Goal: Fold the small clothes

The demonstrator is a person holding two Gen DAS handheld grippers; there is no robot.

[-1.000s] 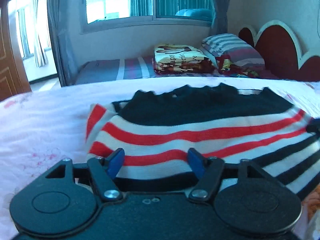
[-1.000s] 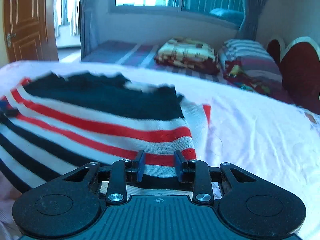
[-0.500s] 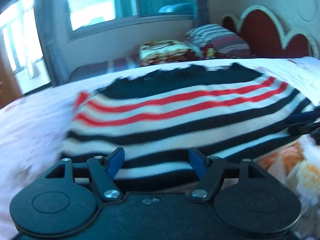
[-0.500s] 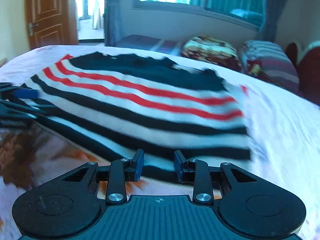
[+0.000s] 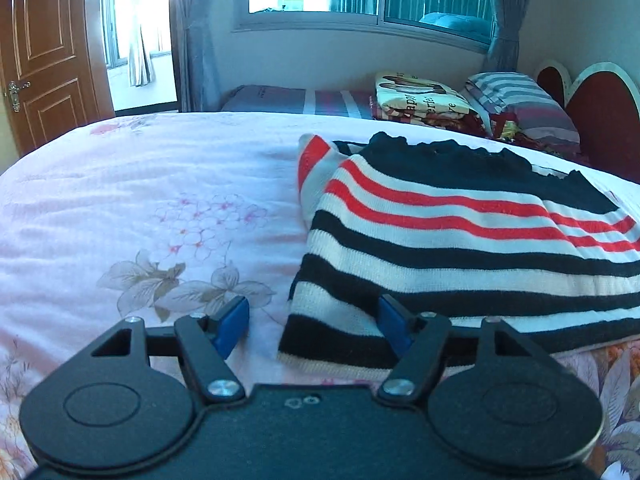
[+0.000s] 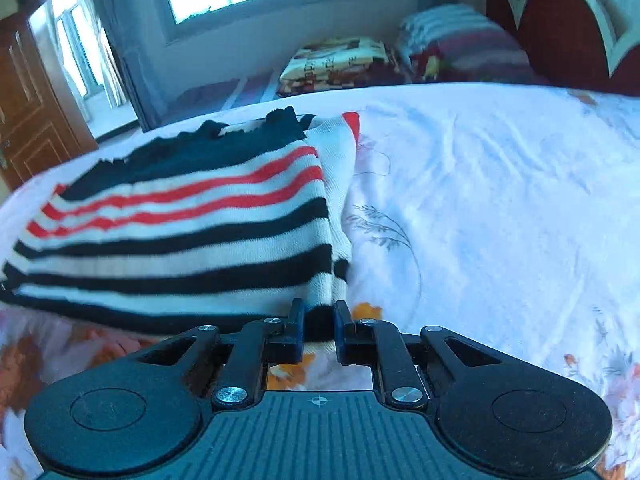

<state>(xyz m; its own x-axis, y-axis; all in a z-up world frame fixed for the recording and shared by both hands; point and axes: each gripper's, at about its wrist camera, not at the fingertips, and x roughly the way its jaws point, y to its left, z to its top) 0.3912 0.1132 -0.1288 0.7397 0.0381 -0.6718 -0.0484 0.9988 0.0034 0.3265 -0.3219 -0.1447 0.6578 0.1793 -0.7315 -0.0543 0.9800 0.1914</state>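
A small knit sweater (image 5: 460, 236) with black, white and red stripes lies folded on the pink floral bedspread (image 5: 160, 208). In the left wrist view my left gripper (image 5: 314, 326) is open at the sweater's near left corner; the corner lies between the blue pads, not pinched. In the right wrist view the sweater (image 6: 180, 224) lies left of centre. My right gripper (image 6: 318, 320) is shut on its near right hem corner, low over the bed.
The bedspread (image 6: 500, 200) stretches to the right of the sweater. A second bed with a folded printed blanket (image 5: 420, 94) and striped pillow (image 5: 520, 100) stands behind. A red headboard (image 5: 600, 120) is at far right, a wooden door (image 5: 44, 48) at far left.
Both grippers drew back toward the near edge, and the sweater's lower part now lies spread out flat. The left gripper has shifted left to the sweater's corner. The right gripper has narrowed on the hem.
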